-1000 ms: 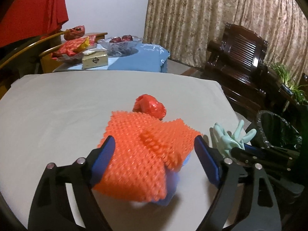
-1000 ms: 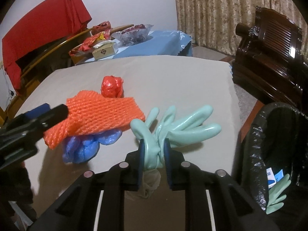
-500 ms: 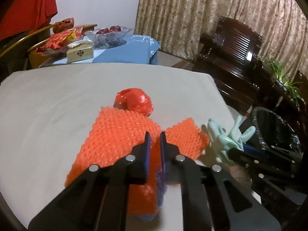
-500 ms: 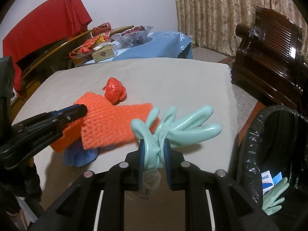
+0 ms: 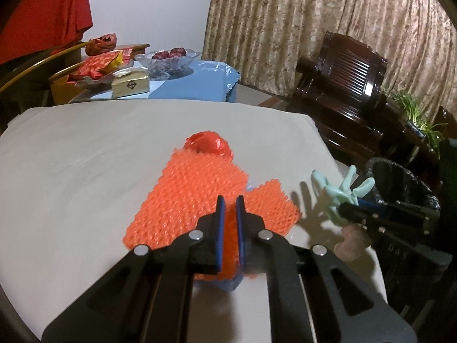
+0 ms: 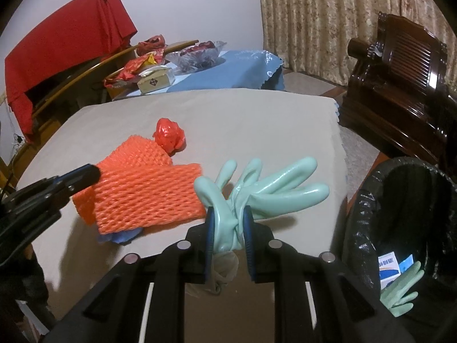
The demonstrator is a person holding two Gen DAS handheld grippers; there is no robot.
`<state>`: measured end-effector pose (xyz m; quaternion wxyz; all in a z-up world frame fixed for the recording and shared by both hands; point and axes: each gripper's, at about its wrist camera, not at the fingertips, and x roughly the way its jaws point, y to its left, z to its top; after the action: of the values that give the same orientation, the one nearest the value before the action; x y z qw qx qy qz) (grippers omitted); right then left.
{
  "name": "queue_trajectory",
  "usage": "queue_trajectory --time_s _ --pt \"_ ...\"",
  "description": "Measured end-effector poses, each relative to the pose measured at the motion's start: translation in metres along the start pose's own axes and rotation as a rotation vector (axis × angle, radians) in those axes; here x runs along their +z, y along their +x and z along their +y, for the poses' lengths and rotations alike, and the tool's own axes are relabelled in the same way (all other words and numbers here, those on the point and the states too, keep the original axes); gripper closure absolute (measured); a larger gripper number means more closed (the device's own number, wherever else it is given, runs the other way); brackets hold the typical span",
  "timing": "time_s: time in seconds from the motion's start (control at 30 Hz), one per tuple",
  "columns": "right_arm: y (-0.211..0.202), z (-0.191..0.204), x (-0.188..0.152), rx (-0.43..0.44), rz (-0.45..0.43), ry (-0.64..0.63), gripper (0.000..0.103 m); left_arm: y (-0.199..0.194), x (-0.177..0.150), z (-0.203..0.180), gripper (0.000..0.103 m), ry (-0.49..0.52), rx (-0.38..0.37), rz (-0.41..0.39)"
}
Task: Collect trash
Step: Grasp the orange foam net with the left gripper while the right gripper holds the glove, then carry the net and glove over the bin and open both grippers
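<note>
My left gripper point(image 5: 229, 204) is shut on an orange foam net point(image 5: 188, 197) and holds it just above the beige table point(image 5: 85, 154). The net point(image 6: 148, 191) also shows in the right wrist view, with a blue bag point(image 6: 120, 235) under it. A crumpled red wrapper point(image 5: 210, 144) lies behind the net. My right gripper point(image 6: 228, 217) is shut on a pale green rubber glove point(image 6: 265, 188) near the table's right edge. A black-lined trash bin point(image 6: 400, 214) stands to the right, with another green glove point(image 6: 402, 288) inside.
A blue-covered side table point(image 5: 185, 85) with a glass fruit bowl point(image 5: 168, 57), a gold box point(image 5: 130, 85) and red packets stands behind. A dark wooden chair point(image 5: 351, 85) stands at the right, near the bin. Red cloth point(image 6: 65, 48) hangs at the back left.
My left gripper closed on the orange net and raised it; the net folded and shifted. My right gripper kept hold of the glove and stayed near the bin.
</note>
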<state>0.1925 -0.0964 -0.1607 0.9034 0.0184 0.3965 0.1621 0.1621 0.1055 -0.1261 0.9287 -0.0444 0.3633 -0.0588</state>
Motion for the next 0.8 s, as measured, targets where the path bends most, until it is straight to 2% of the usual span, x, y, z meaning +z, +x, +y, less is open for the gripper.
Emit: queue_trajectory --time_s 0.07,0.13,0.27,0.33,0.37,0.43,0.47,0.5,0.8 --pt "0.001 0.0 0.0 0.001 0.002 -0.001 0.084 0.0 -0.003 0.002 0.085 -0.005 0.001 0.008" --pt "0.002 0.0 -0.002 0.004 0.008 0.0 0.084 0.001 -0.005 0.004 0.055 -0.011 0.005 0.014" --pt "0.004 0.0 -0.003 0.006 0.013 -0.001 0.084 0.006 -0.006 0.004 0.046 -0.001 0.015 0.026" --pt "0.003 -0.001 -0.003 0.006 0.012 -0.001 0.084 0.01 -0.007 0.003 0.05 0.002 0.016 0.036" --pt "0.003 -0.001 -0.002 0.006 0.01 -0.002 0.084 0.013 -0.006 0.002 0.056 0.008 0.021 0.042" --pt "0.002 -0.001 -0.003 0.005 0.005 -0.002 0.084 0.015 -0.007 -0.001 0.092 0.026 0.016 0.054" --pt "0.001 -0.001 -0.003 0.004 0.003 -0.003 0.084 0.015 -0.008 -0.001 0.099 0.031 0.006 0.055" --pt "-0.001 -0.001 -0.003 0.003 -0.001 -0.004 0.084 0.013 -0.008 -0.002 0.1 0.032 -0.012 0.055" --pt "-0.023 -0.003 -0.001 0.013 -0.04 -0.002 0.084 -0.024 0.002 -0.008 0.101 0.008 -0.024 -0.034"
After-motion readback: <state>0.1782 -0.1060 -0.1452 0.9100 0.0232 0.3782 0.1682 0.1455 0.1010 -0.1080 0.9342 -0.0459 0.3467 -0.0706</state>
